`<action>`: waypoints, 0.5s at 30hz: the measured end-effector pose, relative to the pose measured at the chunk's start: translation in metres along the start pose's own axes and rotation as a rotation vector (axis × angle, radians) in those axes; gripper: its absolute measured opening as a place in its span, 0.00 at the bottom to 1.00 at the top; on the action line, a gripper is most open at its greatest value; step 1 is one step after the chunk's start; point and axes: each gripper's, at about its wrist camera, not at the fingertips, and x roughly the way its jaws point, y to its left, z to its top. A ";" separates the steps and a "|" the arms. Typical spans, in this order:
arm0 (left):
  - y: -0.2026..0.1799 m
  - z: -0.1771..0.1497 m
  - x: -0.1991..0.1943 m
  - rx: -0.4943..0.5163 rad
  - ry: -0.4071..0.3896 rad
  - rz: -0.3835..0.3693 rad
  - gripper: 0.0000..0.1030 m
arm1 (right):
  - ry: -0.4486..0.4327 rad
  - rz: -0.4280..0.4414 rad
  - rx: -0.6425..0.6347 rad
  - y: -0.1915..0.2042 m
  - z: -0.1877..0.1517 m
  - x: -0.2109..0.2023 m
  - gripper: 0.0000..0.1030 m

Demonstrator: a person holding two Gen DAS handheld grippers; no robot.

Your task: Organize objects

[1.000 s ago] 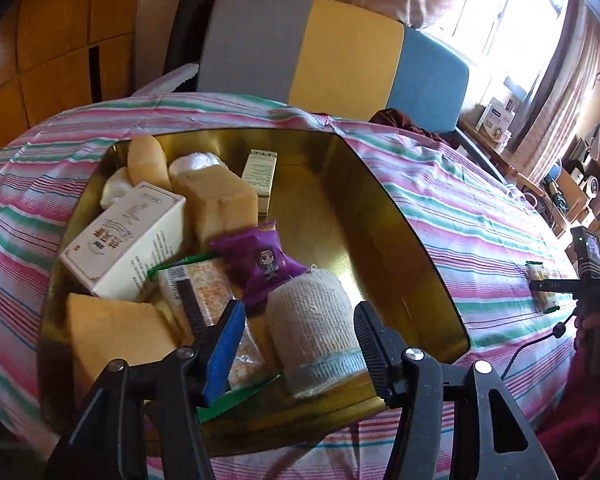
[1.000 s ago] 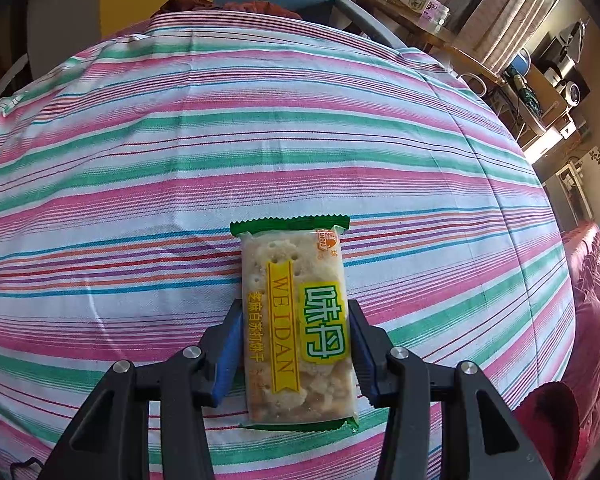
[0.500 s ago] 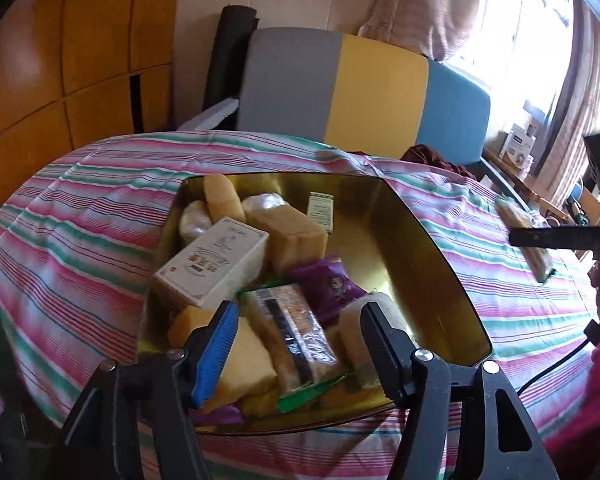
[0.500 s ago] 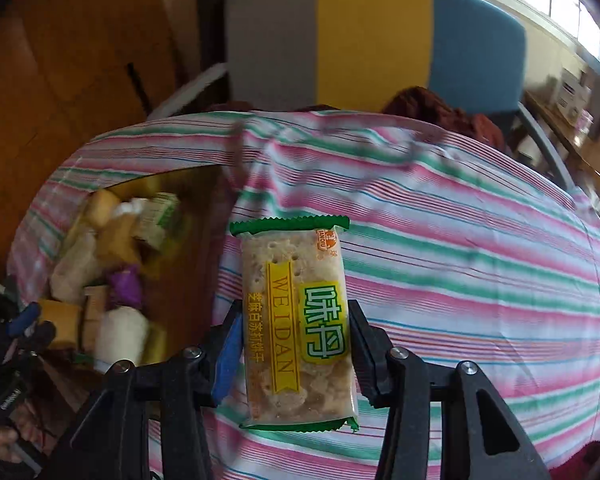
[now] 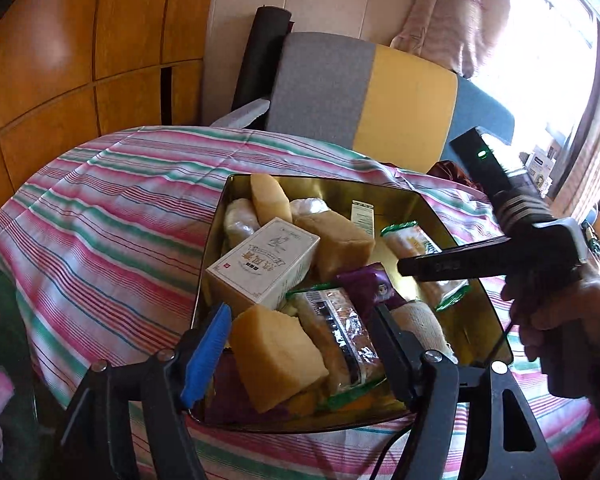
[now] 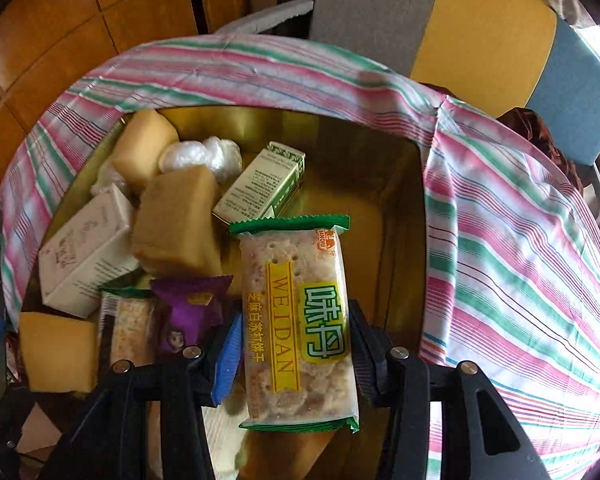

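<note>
A gold tin (image 5: pixel 324 188) on the striped tablecloth holds several items: a white carton (image 5: pixel 264 264), tan blocks (image 5: pixel 276 356), a purple packet (image 5: pixel 374 286), a cracker packet (image 5: pixel 336 328) and a gauze roll (image 5: pixel 420 324). My left gripper (image 5: pixel 300 348) hovers at the tin's near edge; its jaws are opening and its pads touch nothing. My right gripper (image 6: pixel 296 344) is shut on a green-edged cracker packet (image 6: pixel 296 320) and holds it above the tin's (image 6: pixel 404 200) right half. The left wrist view shows that packet (image 5: pixel 416 248) hanging over the tin.
A grey, yellow and blue chair (image 5: pixel 364 92) stands behind the table, with wooden panels (image 5: pixel 80 40) at the left. A small green-and-white box (image 6: pixel 264 188) lies at the tin's far side. Striped cloth (image 6: pixel 520 280) spreads to the right of the tin.
My right gripper has carried the cracker packet from the bare cloth to above the tin. My left gripper has drawn back from the gauze roll, and its jaws have widened.
</note>
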 end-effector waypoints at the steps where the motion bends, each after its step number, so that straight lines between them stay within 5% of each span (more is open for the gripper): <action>1: 0.000 0.000 0.001 -0.001 0.002 0.001 0.70 | 0.008 -0.001 0.000 0.000 0.000 0.004 0.48; 5: 0.000 -0.003 0.004 0.002 0.015 0.013 0.73 | 0.030 -0.016 0.004 -0.003 -0.002 0.017 0.48; 15: -0.009 -0.003 0.003 0.024 0.006 0.046 0.80 | -0.092 0.021 0.050 -0.010 -0.023 -0.014 0.48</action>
